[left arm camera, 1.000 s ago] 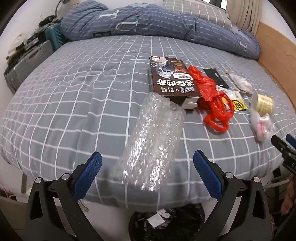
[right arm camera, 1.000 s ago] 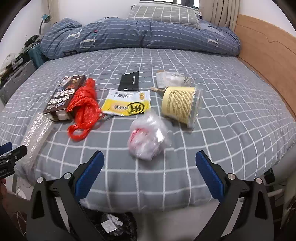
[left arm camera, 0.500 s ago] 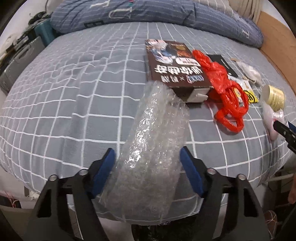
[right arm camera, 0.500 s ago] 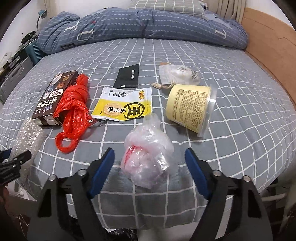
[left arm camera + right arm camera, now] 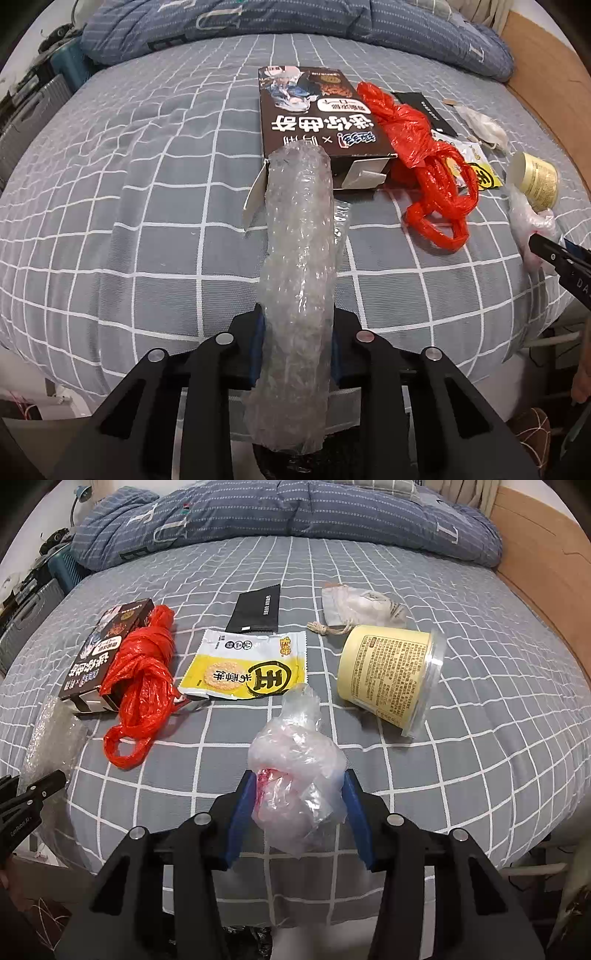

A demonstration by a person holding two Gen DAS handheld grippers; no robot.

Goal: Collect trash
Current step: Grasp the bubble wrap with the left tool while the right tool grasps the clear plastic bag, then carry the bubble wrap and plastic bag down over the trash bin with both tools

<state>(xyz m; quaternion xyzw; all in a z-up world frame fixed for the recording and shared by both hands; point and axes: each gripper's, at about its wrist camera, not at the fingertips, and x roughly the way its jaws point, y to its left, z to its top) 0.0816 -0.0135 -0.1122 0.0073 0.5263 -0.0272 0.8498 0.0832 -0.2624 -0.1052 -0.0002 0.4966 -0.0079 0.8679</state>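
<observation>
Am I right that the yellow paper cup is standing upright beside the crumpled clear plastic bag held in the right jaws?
Not quite: the yellow paper cup lies on its side, as the right wrist view shows; it is beside the crumpled clear plastic bag.

- A grey sheet (image 5: 461, 716) is crossed by white checks.
- On it, a red bag (image 5: 142, 686), a yellow cup (image 5: 384, 675) and a black-brown box (image 5: 314, 118) are seen.

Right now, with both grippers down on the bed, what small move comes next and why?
Probably lift both straight up: the left gripper has just closed on the bubble wrap and the right gripper on the clear plastic bag, both still on the bed.
</observation>
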